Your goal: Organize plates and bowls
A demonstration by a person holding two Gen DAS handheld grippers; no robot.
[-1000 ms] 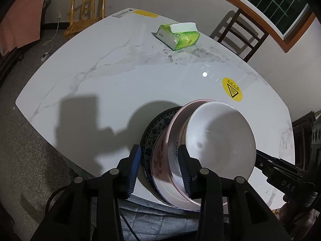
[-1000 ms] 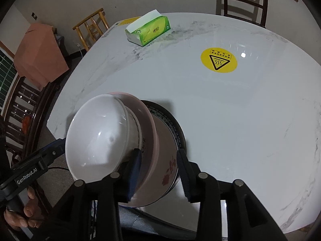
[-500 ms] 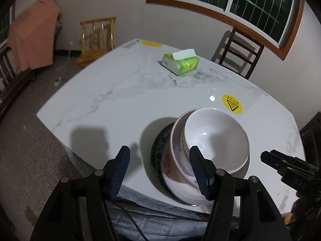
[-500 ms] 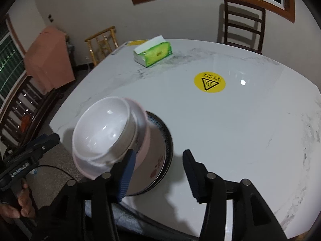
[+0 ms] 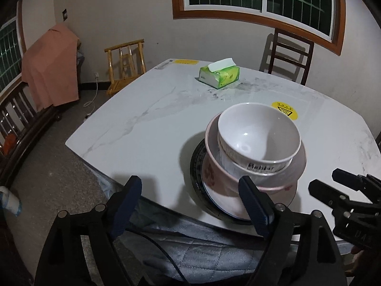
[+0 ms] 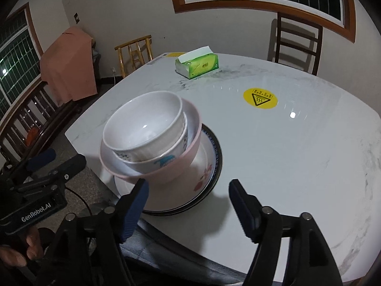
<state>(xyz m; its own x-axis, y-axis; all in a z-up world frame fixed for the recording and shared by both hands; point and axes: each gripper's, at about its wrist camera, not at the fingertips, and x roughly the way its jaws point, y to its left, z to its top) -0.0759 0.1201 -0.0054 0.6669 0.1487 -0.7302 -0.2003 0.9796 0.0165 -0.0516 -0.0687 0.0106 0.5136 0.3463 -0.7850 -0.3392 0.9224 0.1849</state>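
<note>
White bowl [image 5: 258,134]: top of the stack, nested in a second white bowl [image 5: 259,170] with print on its side.
Pink bowl [image 6: 166,169]: holds both white bowls, sits on the plates.
Plates: flowered plate [image 6: 202,174] on dark-rimmed plate [image 6: 218,152], at the near table edge.
Stack tilt: bowls lean a bit, not level.
Table [image 5: 152,124]: white marble top, yellow sticker [image 6: 260,98] past the stack.
Left gripper [image 5: 190,199]: jaws wide apart, just been opening, nothing between the pads; right pad in front of the pink bowl's rim, contact unclear.
Right gripper [image 6: 188,199]: jaws wide apart, just been opening, holds nothing; left pad just before the pink bowl, contact unclear.
Other views: right gripper shows at the right edge of the left view; left gripper plus hand [image 6: 17,250] show at lower left of the right view.
Tissue box [image 5: 219,74]: green, far side of table, well apart from the stack.
Chairs: dark chair [image 5: 289,54] and bamboo chair [image 5: 126,64] beyond the table.
</note>
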